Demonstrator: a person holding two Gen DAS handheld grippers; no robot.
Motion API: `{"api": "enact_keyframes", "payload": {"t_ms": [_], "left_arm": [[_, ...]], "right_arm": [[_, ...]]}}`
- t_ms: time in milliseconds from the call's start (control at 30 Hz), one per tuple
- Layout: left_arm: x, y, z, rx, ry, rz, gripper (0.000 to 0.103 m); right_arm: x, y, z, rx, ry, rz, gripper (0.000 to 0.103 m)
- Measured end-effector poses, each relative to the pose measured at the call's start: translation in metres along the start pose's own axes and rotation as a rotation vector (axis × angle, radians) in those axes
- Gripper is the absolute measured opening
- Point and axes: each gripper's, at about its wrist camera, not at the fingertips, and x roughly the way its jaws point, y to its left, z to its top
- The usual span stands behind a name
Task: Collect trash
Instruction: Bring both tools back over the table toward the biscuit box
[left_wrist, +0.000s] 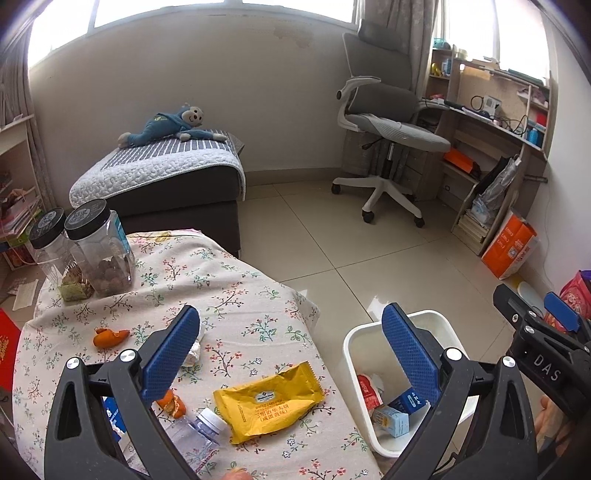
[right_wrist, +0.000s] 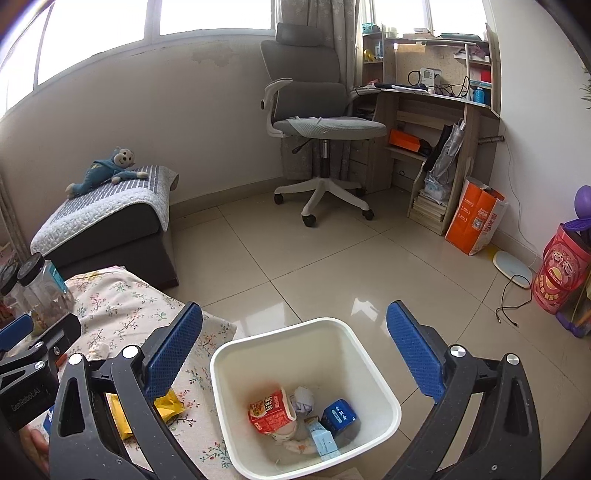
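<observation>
So both grippers are spread wide, empty: left gripper (left_wrist: 291, 354) hangs over the yellow snack packet (left_wrist: 269, 400), right gripper (right_wrist: 295, 350) above the white bin (right_wrist: 258, 350).

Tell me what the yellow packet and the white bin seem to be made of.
Yellow packet: probably plastic or foil film, glossy; it creases and has crimped ends. White bin: looks like moulded plastic, smooth and slightly shiny, with a rolled rim and thin uniform walls.
</observation>
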Motion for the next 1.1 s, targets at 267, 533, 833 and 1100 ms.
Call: {"api": "enact_keyframes", "payload": {"t_ms": [267,533,833,1100], "left_arm": [[-0.012,0.053,0.001,-0.054,-0.001,0.073,0.096],[-0.022,0.105,-0.008,-0.089,0.007,0.164,0.096],[-0.016,0.165,-0.023,-0.107,0.115,0.243,0.096],[0.016,0.187,-0.059,0.007,0.356,0.270,0.096]], "right_arm": [[-0.004,0.055,-0.003,-0.057,0.003,0.083,0.096],[-0.007,0.102,-0.008,-0.112,0.011,0.142,0.096],[-0.001,0.148,-0.019,-0.184,0.052,0.201,0.096],[0.004,0.182,-0.029,-0.208,0.105,0.248,0.096]]}}
